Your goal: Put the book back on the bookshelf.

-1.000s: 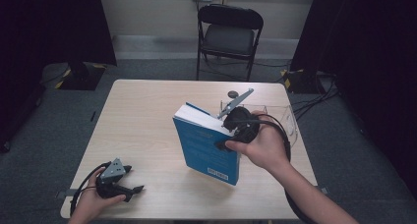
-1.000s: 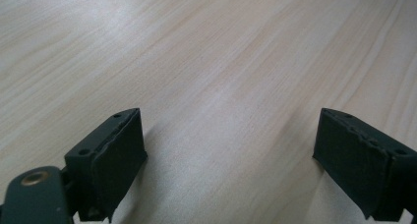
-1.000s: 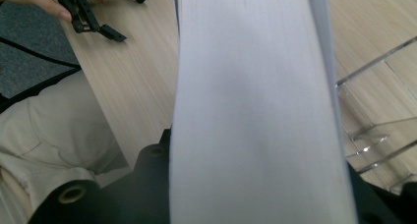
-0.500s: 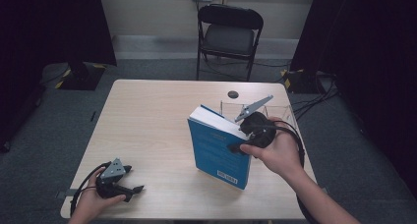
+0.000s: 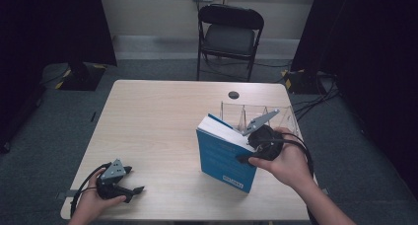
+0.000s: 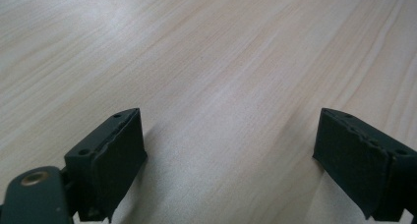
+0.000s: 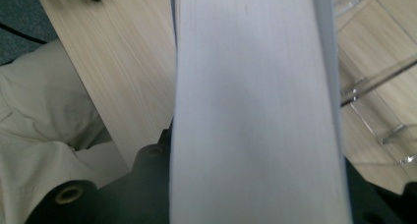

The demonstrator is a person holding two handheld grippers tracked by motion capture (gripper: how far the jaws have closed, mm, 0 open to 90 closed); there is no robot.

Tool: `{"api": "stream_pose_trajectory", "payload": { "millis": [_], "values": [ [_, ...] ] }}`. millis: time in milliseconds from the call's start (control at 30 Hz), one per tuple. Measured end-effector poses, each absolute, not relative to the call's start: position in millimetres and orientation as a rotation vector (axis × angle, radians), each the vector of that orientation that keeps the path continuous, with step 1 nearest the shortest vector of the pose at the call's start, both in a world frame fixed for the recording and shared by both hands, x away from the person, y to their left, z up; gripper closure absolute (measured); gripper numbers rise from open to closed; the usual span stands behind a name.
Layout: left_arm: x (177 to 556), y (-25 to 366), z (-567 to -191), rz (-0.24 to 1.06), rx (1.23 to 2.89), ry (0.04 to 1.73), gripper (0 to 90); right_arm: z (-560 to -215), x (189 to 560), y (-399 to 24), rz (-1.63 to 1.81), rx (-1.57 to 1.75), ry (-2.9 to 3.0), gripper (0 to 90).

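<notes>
A thick blue book [image 5: 224, 158] stands upright and slightly tilted at the near right of the wooden table [image 5: 157, 121]. My right gripper [image 5: 245, 152] is shut on its upper right corner, one jaw on each cover. In the right gripper view the book's white page edge [image 7: 251, 111] runs up between the black jaws of that gripper [image 7: 255, 199]. A clear plastic rack [image 5: 261, 114] with upright dividers stands just behind the book. My left gripper [image 5: 134, 183] lies at the near left corner, open. In the left gripper view its jaws [image 6: 231, 155] stand wide apart over bare wood.
A small black round disc [image 5: 233, 94] sits near the table's far edge. A black folding chair [image 5: 229, 32] stands beyond the table. Cables trail on the floor at the right. The rack's clear walls [image 7: 378, 86] lie close to the book's right side.
My right hand has carried the book to the right and lower, toward the near right of the table in front of the clear rack. The left gripper has stayed put.
</notes>
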State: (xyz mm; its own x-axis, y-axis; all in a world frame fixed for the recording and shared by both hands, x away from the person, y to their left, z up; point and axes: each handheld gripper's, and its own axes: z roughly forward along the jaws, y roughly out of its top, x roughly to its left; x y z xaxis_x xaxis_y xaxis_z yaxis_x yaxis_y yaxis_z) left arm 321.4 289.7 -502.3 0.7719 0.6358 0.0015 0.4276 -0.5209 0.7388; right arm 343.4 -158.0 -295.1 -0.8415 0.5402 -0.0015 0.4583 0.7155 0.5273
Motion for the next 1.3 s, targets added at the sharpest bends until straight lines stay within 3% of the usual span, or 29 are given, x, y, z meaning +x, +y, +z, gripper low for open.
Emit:
{"api": "stream_pose_trajectory", "payload": {
  "millis": [233, 500, 933, 1033, 1300],
  "values": [
    [321, 290, -502, 0.349, 2.203, 0.789, 11.2, -304, 341, -173, 0.809, 0.873, 2.734, 61.6],
    [321, 289, -503, 0.339, 2.193, 0.800, 11.0, -304, 345, -161, 0.746, 0.850, 2.758, 55.5],
    [321, 289, -503, 0.344, 2.197, 0.794, 10.9, -305, 349, -157, 0.731, 0.872, 2.736, 53.9],
    [321, 289, -502, 0.343, 2.197, 0.796, 10.9, -305, 347, -156, 0.734, 0.857, 2.743, 59.0],
    [321, 289, -502, 0.344, 2.196, 0.794, 10.9, -305, 345, -155, 0.736, 0.904, 2.739, 61.3]
  ]
}}
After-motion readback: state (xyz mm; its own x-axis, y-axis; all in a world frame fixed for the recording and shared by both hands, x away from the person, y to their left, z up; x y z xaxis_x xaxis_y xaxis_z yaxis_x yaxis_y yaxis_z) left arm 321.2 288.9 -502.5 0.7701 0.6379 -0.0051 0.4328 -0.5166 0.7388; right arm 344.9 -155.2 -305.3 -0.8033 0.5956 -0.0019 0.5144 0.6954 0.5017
